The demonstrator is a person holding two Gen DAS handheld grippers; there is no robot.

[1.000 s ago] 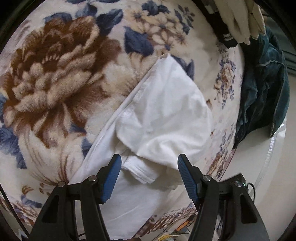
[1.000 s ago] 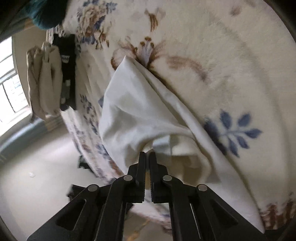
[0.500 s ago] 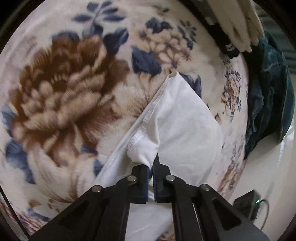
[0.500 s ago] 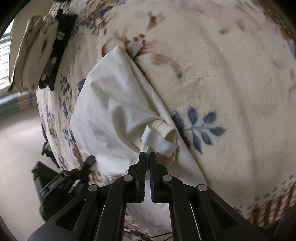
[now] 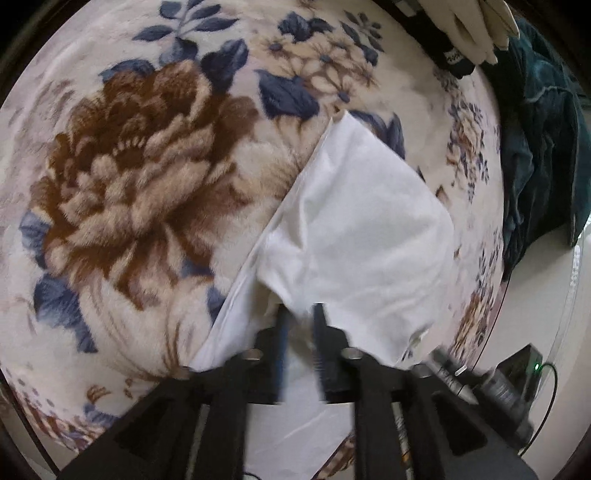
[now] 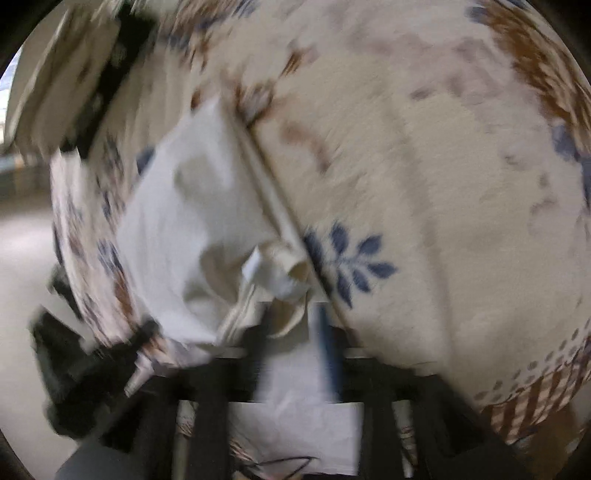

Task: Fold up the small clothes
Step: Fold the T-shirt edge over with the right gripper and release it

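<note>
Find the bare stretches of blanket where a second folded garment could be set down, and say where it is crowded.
Free: the floral blanket over the big brown flower, left of the white garment; in the right wrist view, the cream stretch right of the garment, beyond the blue leaf sprig. Crowded: the far edge, with the beige cloth, black item and teal fabric.

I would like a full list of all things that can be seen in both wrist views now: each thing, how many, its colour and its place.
white garment: one, white, partly folded, on the blanket near its edge.
floral blanket: one, cream with brown and blue flowers, under the garment.
teal cloth: one, dark teal, at the blanket's far right edge.
beige cloth: one pile, beige, top of the left wrist view, over a black item.
black item: one, black; what it is cannot be told.
floor: pale, beside the blanket.
left gripper: one, black, jaws just opened, garment between them.
right gripper: one, black, blurred, jaws just opened, over the garment's rolled edge.
</note>
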